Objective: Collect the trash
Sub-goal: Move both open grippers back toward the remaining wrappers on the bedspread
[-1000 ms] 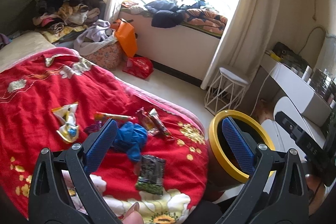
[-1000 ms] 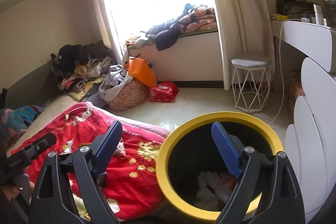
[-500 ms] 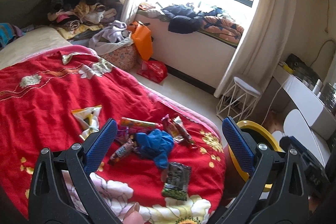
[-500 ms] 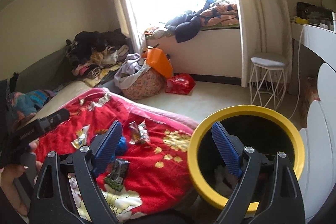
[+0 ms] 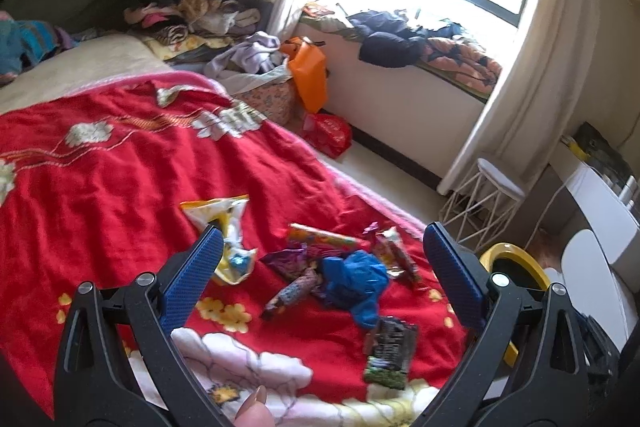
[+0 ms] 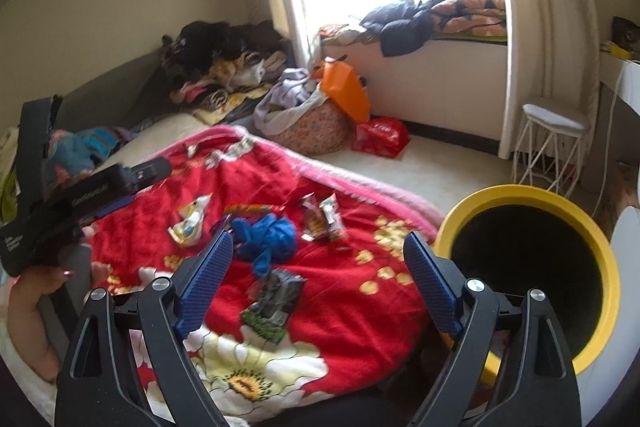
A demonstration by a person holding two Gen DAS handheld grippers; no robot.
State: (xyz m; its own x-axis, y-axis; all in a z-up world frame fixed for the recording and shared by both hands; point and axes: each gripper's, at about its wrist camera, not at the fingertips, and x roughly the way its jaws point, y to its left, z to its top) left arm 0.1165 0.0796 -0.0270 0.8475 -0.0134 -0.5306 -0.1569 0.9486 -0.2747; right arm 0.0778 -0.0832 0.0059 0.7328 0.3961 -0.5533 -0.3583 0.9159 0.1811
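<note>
Both the left gripper [image 5: 318, 259] and the right gripper [image 6: 318, 265] are spread wide and hold nothing, while shiny crinkly wrappers [image 5: 390, 351] and a soft blue bag [image 5: 354, 277] lie mid-frame on the fuzzy red blanket [image 5: 120, 179], beside the round yellow-rimmed bin [image 6: 560, 199] at right.

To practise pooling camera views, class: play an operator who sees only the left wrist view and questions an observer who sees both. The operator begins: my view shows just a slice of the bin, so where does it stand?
Observer: The yellow-rimmed bin stands on the floor beside the corner of the red blanket, and its whole mouth shows.
Operator: Are the right tongs holding anything?
Observer: No. The right tongs are open and empty above the dark wrapper.
Operator: And mine, seen from outside?
Observer: The left hand grips the left tongs by the handle, at the blanket's left edge.
</note>
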